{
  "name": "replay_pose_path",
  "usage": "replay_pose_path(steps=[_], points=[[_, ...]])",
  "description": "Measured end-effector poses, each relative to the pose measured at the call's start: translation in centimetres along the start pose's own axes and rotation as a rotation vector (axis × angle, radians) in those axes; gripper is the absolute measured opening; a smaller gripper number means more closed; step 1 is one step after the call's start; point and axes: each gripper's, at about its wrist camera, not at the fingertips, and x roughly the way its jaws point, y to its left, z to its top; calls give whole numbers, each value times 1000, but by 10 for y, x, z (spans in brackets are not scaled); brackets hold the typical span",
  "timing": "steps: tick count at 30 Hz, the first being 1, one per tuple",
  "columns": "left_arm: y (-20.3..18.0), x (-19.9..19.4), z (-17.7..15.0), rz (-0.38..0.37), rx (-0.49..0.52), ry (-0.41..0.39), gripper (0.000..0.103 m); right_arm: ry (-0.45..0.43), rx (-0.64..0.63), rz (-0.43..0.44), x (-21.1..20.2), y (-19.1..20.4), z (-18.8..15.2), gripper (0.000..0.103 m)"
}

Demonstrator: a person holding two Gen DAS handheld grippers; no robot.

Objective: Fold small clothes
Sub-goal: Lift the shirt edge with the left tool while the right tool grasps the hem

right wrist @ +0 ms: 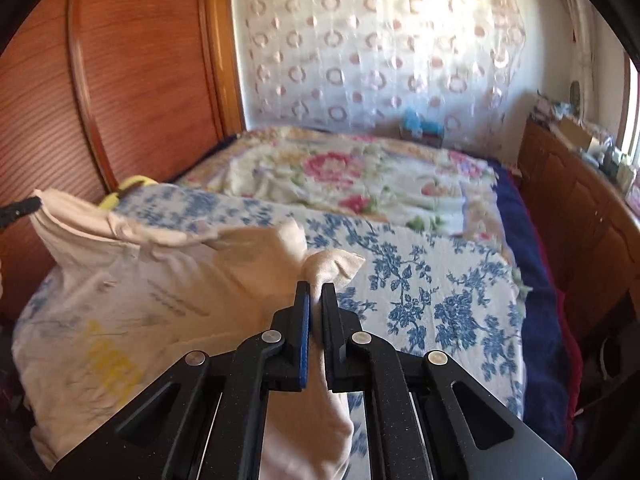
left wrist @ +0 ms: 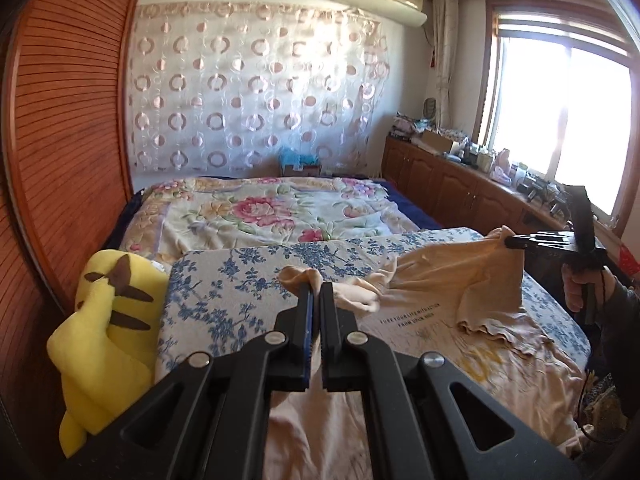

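we grip shirt (left wrist: 460,280) in both claws, left claw (left wrist: 316,286), right claw (right wrist: 316,286) | risk: thin pinch slips, shirt drops onto bed (left wrist: 224,280)

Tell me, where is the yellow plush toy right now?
In the left wrist view, the yellow plush toy sits at the left, wedged between the brown wooden headboard and the blue-flowered board.
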Motion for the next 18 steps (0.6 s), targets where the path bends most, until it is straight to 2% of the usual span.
replay_pose_path(steps=[5,10,15,18], points=[[1,-51,-22,27,-20,-39,0,-53,-8,3,-56,18,-17,3],[14,-111,-59,75,-69,-69,0,-76,-5,-8,-115,27,-51,3],[28,-138,-103,131,-118,-36,0,-44,13,-12,-161,30,-100,3],[35,-137,-124,94,-141,20,0,8,36,-5,-175,30,-130,3]])
